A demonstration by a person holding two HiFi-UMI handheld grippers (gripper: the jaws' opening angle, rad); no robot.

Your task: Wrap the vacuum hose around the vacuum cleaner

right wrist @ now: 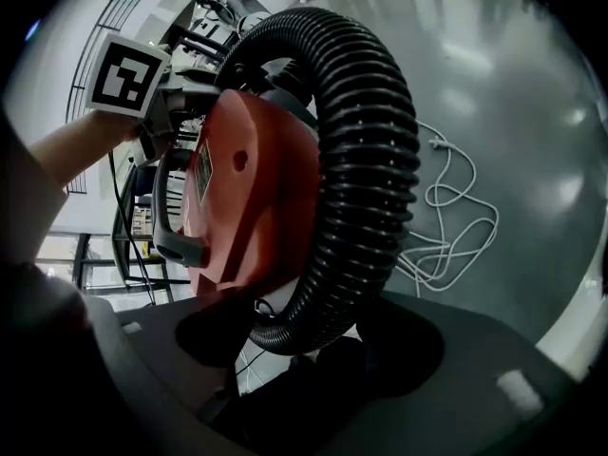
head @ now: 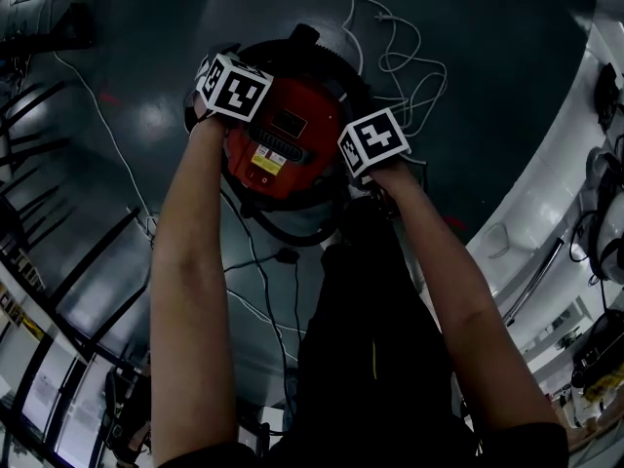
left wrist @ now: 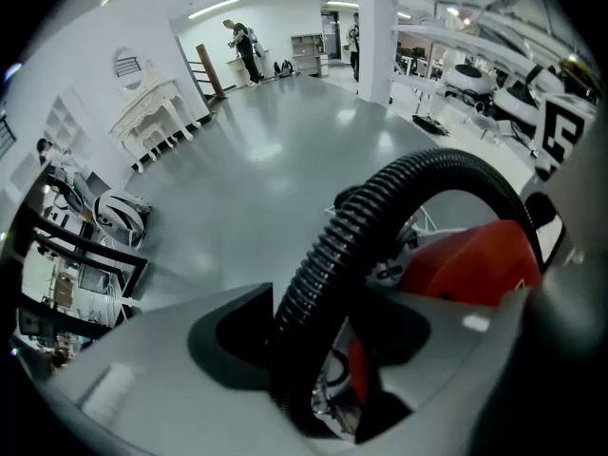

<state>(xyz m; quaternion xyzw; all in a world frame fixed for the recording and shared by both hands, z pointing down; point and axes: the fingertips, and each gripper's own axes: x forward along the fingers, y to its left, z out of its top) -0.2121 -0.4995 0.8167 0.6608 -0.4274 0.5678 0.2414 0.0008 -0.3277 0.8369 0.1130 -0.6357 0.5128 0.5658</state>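
My left hand-held gripper (left wrist: 337,312) sat at about ten o'clock on the vacuum cleaner (head: 283,144) in the head view, its marker cube (head: 234,86) up toward me. In the left gripper view its jaws stood apart, and the black ribbed vacuum hose (left wrist: 380,207) ran up between them. The hose lay close against the left jaw, with a clear gap on the right side, so the jaws were not clamped on it. From there the hose arched over the red body toward three o'clock. Far behind, at twelve o'clock in that view, two people (left wrist: 245,50) stood on the grey floor (left wrist: 285,150).

The vacuum cleaner stood on the floor straight ahead of me, at twelve o'clock from my arms, red top up, with the hose curving round its rim. A thin black cable (head: 258,271) trailed from it toward six o'clock.

My right hand-held gripper (right wrist: 304,321) was at about three o'clock on the vacuum cleaner, under its own marker cube (head: 373,141). In the right gripper view its jaws were wide apart. The hose looped down between them with space on both sides, and the pads did not press it. The red body and its dark handle (right wrist: 166,226) lay at nine o'clock of the hose there.

A loose white cable (head: 400,57) lay in tangles on the floor at two o'clock from the vacuum cleaner.
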